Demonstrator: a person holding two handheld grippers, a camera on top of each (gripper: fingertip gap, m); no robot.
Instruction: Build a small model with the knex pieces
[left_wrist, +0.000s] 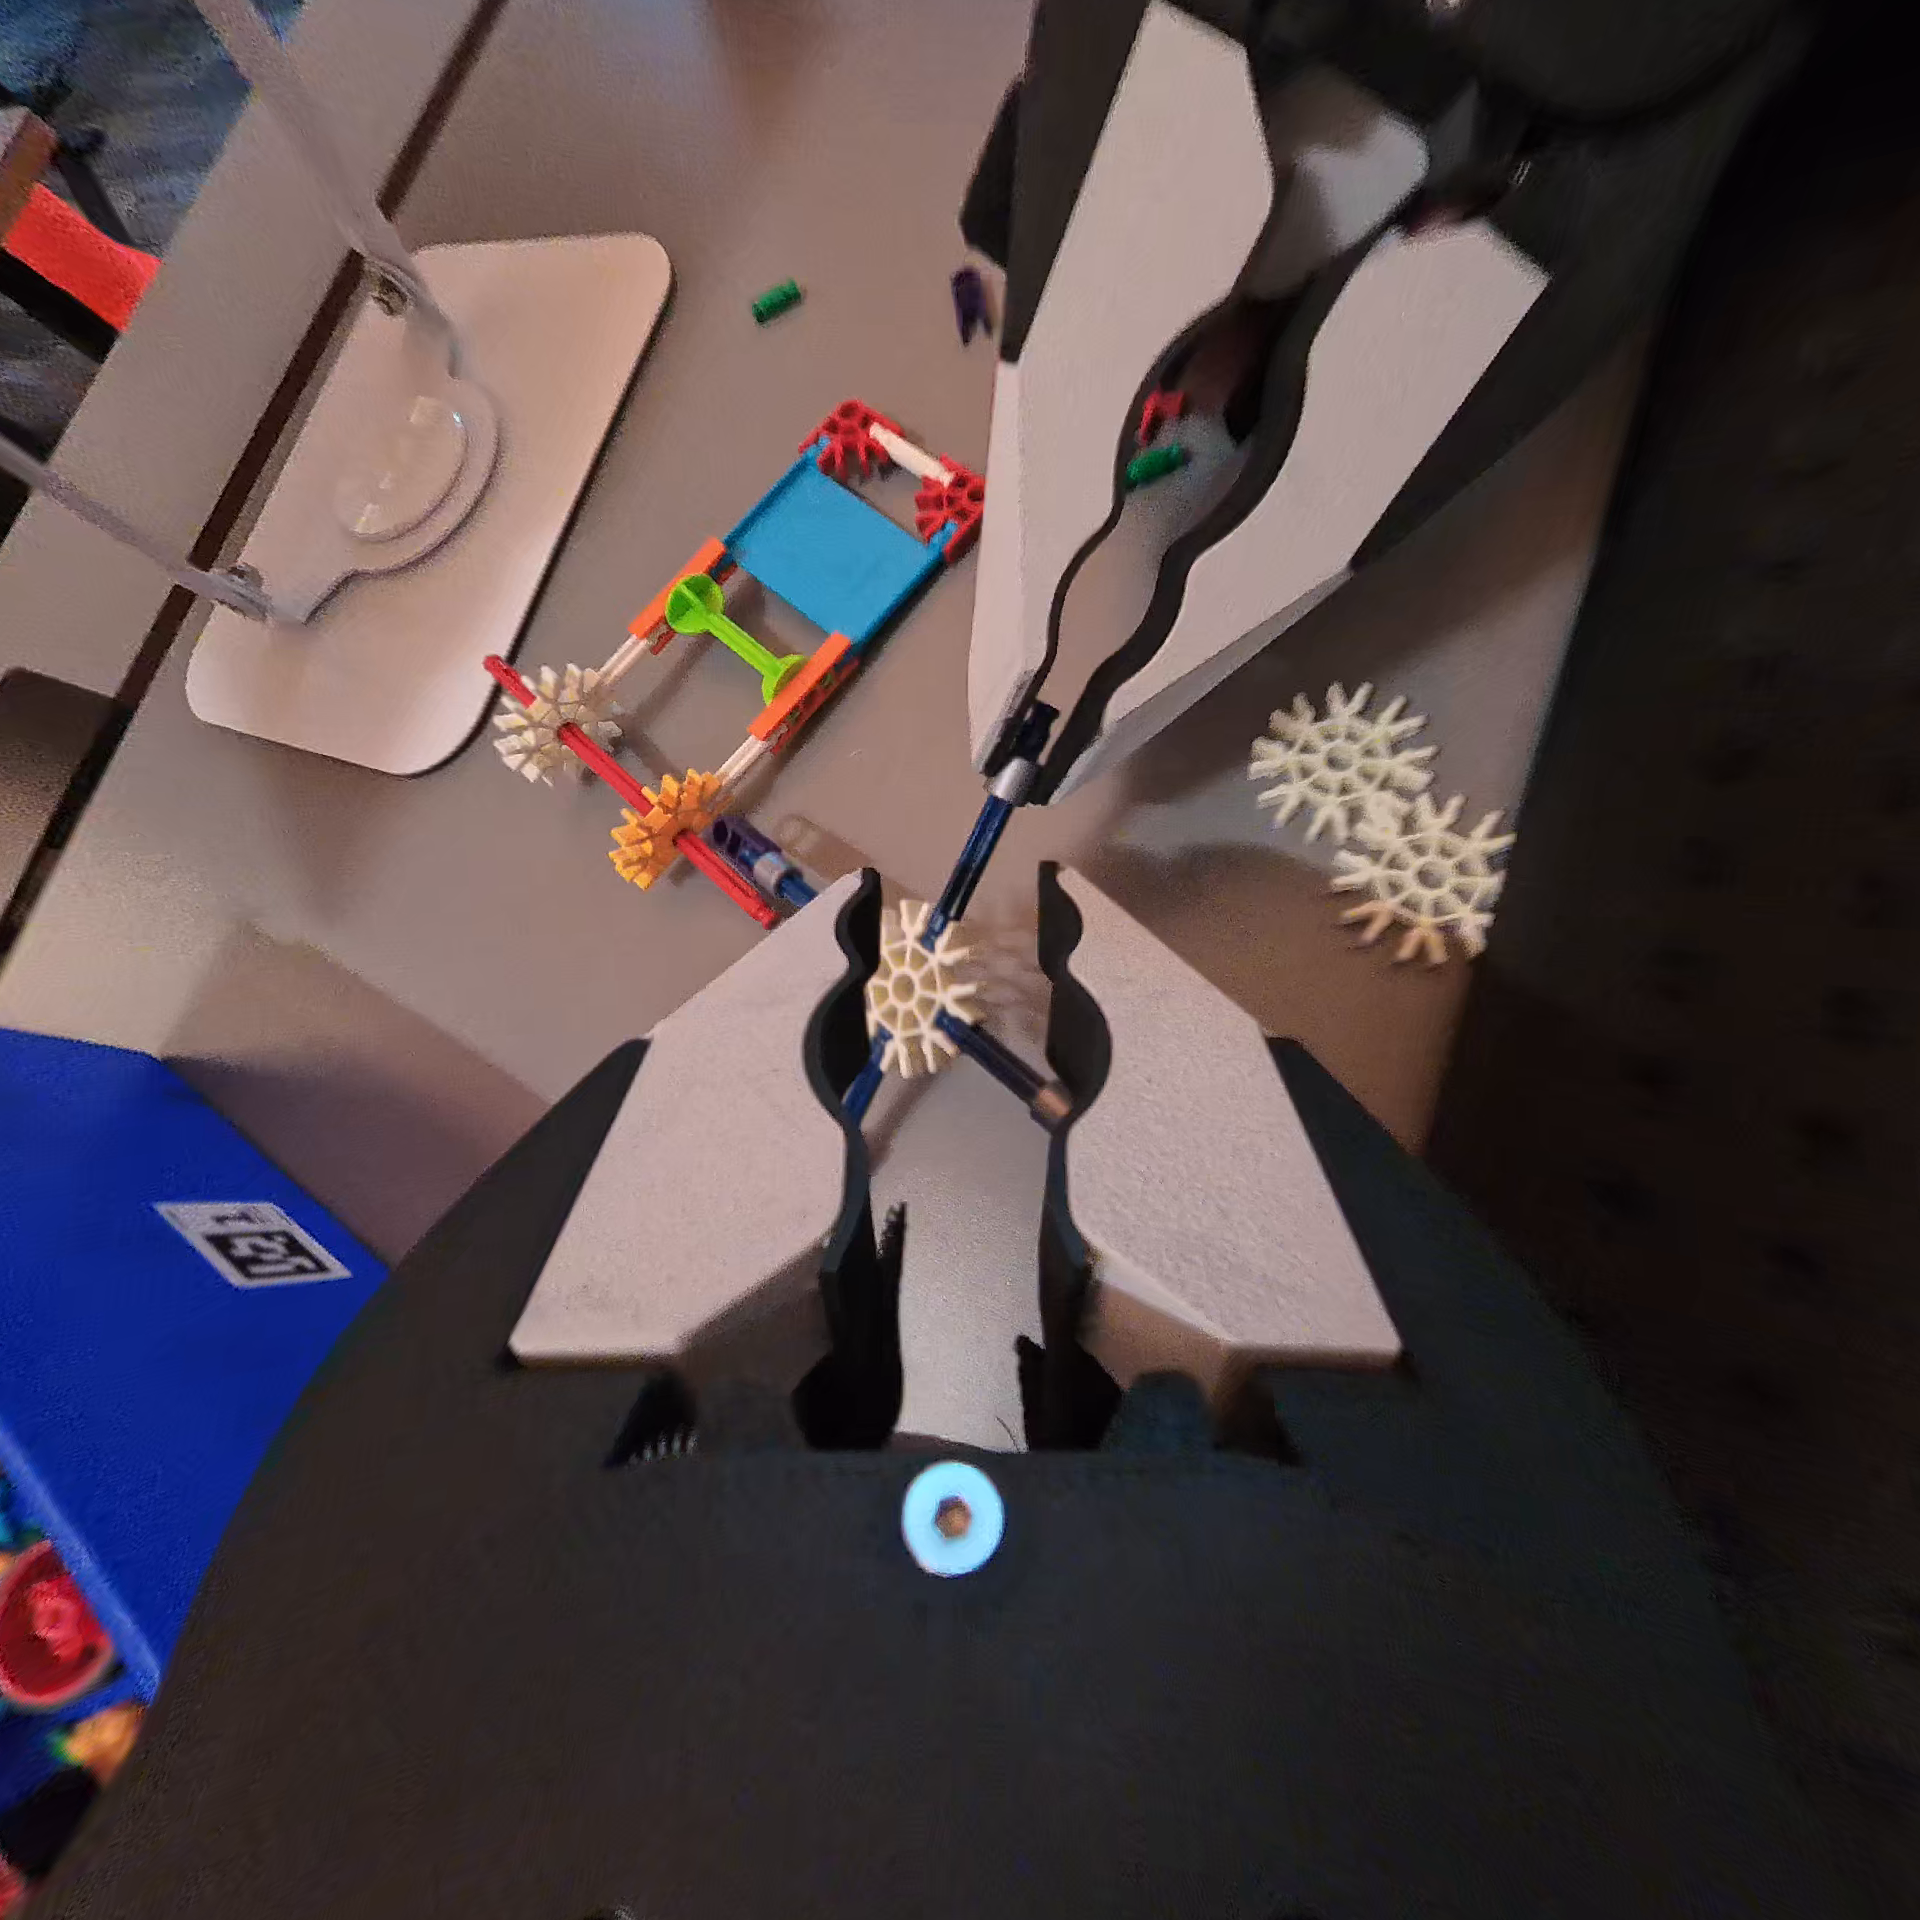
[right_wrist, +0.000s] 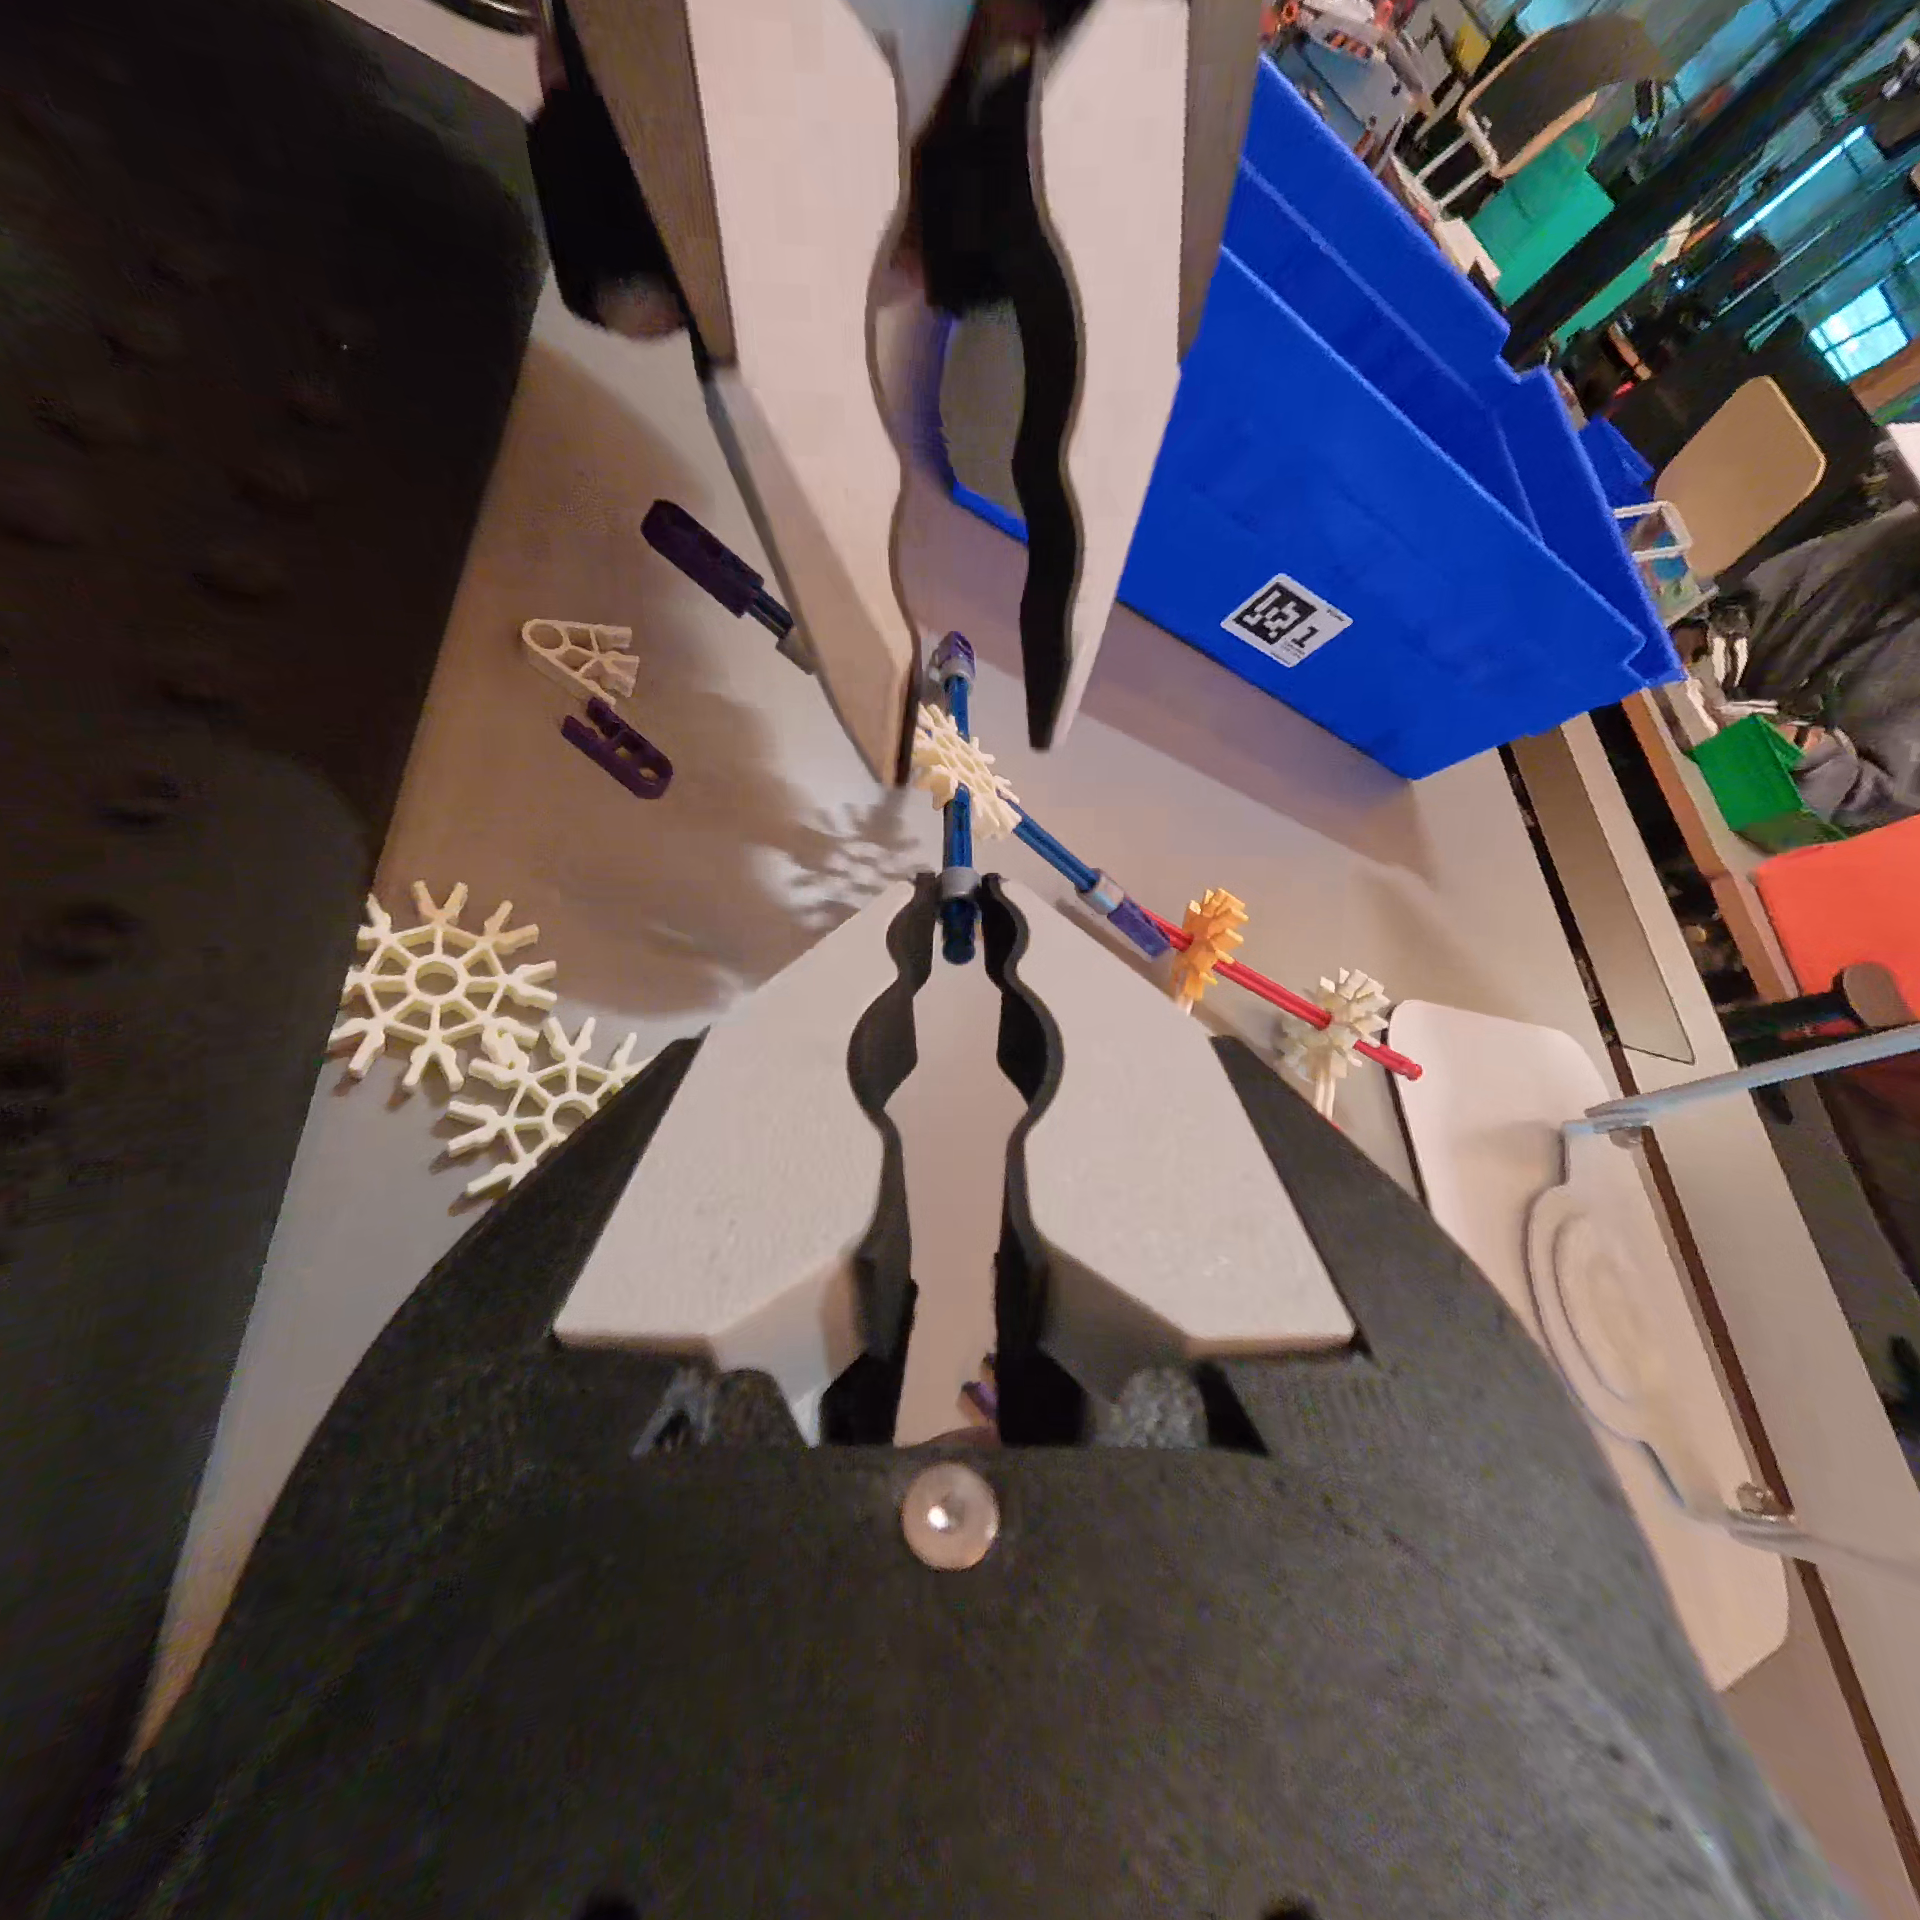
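A white snowflake connector (left_wrist: 920, 987) with two blue rods plugged into it hangs above the table. My left gripper (left_wrist: 956, 883) is open, its fingers on either side of the connector, which sits close to one finger. My right gripper (right_wrist: 958, 883) is shut on the grey-sleeved end of one blue rod (right_wrist: 956, 831). In the left wrist view the right gripper (left_wrist: 1023, 774) comes in from above. In the right wrist view the left gripper (right_wrist: 971, 758) reaches down around the connector (right_wrist: 961, 769).
A colourful rod-and-connector frame (left_wrist: 790, 623) lies on the table (left_wrist: 582, 935). Two loose white snowflake connectors (right_wrist: 447, 987) lie by a dark padded surface (right_wrist: 208, 520). Purple pieces (right_wrist: 707, 566), blue bins (right_wrist: 1351, 520), a white stand base (left_wrist: 436, 499) and a green piece (left_wrist: 777, 301) are nearby. My two grippers' fingertips are within a few centimetres of each other. The green piece (left_wrist: 777, 301) is about 25 cm from both grippers' fingertips.
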